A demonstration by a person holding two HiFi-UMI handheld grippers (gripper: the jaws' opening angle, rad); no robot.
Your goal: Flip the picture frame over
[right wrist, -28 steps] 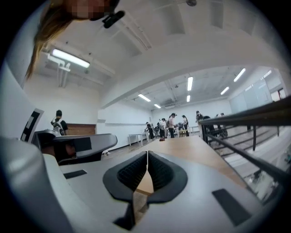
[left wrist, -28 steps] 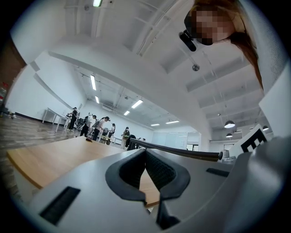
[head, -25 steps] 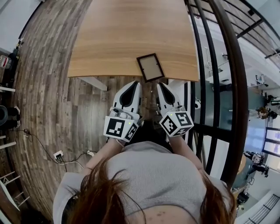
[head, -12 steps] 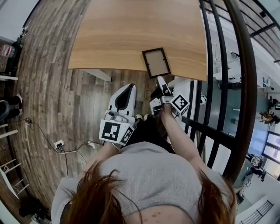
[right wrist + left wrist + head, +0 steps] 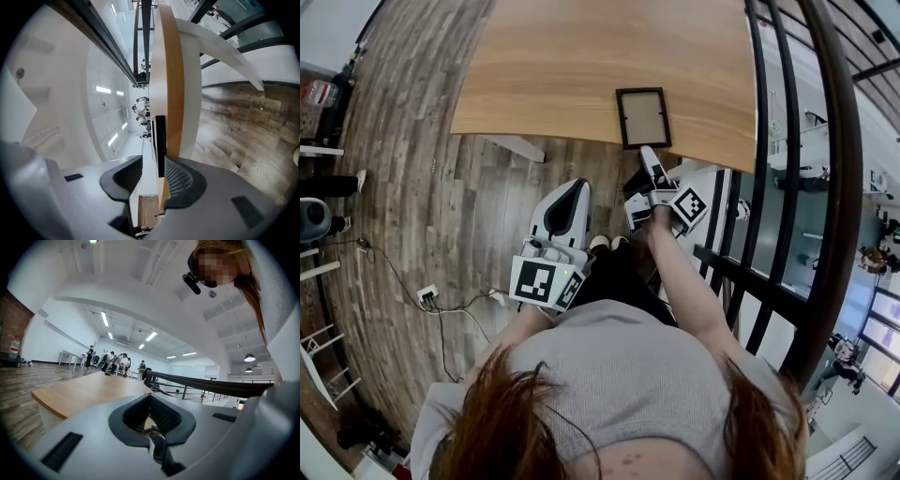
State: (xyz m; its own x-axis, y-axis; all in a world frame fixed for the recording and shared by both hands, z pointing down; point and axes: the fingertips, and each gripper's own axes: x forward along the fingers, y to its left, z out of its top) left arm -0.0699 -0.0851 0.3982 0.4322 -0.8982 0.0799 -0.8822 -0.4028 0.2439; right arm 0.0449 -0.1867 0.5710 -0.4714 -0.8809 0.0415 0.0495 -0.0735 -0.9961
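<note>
light, stiff picture frame [image 5: 643, 117] (likely fragile) lies flat, best pinched at its near rim; right gripper [image 5: 649, 157] jaws just opened, gripping nothing; left gripper [image 5: 571, 187] jaws closed, empty.

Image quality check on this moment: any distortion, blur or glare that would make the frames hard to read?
Head view: strong fisheye bows the table edge and railing, but the picture frame is sharp and evenly lit. Left gripper view: dark round vignette, bright ceiling lights, no washout. Right gripper view: rolled sideways, so the table edge stands vertical.
</note>
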